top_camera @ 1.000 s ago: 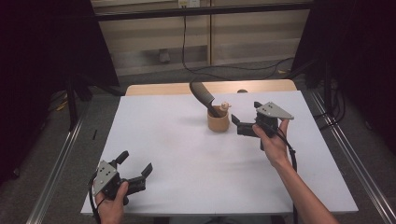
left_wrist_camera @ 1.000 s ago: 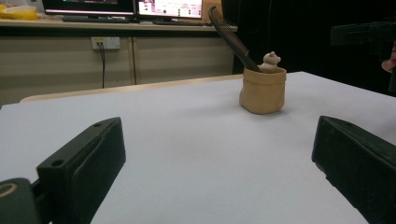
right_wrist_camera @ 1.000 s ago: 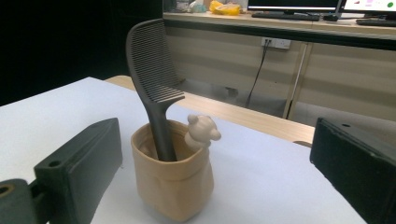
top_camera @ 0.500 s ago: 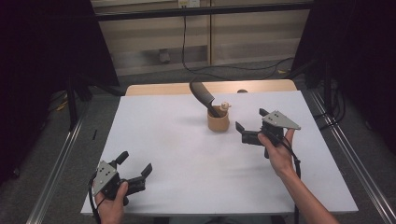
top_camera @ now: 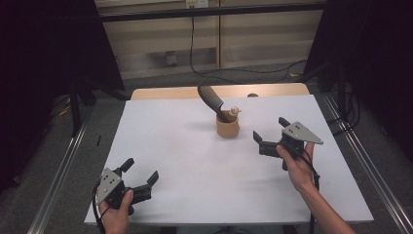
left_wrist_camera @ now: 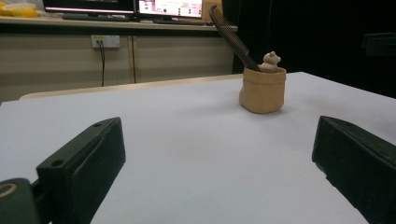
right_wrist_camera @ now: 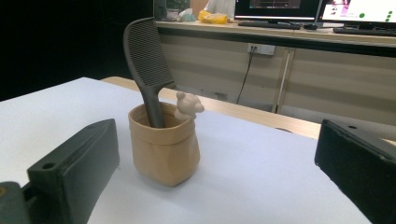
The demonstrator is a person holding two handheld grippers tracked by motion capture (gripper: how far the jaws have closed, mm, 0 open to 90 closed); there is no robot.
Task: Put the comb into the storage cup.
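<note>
I have the small tan pot (top_camera: 227, 127) standing upright a little right of centre in the high view, on the white surface (top_camera: 185, 165), with a dark comb (top_camera: 210, 99) propped in it, leaning toward the upper left, and a little bear figure (top_camera: 234, 110) sitting at the rim. My right tongs (top_camera: 271, 137) hang to the right of the pot, near but not touching, jaws spread wide and holding nothing; in the right gripper view the pot (right_wrist_camera: 164, 142) sits between those two jaws farther off, with the comb (right_wrist_camera: 145, 70) rising toward the upper left of that frame. My left tongs (top_camera: 141, 176) sit low at the lower left, well apart from the pot, also spread and empty, and in the left gripper view the pot (left_wrist_camera: 262, 89) shows small at upper right of centre. The risk I see: the pot looks soft-walled and light, so a jaw clipping its side on the way in could slide or tip it, and the long comb leaning out makes it top-heavy; brushing the comb could lever the whole thing over or knock the bear off the rim
</note>
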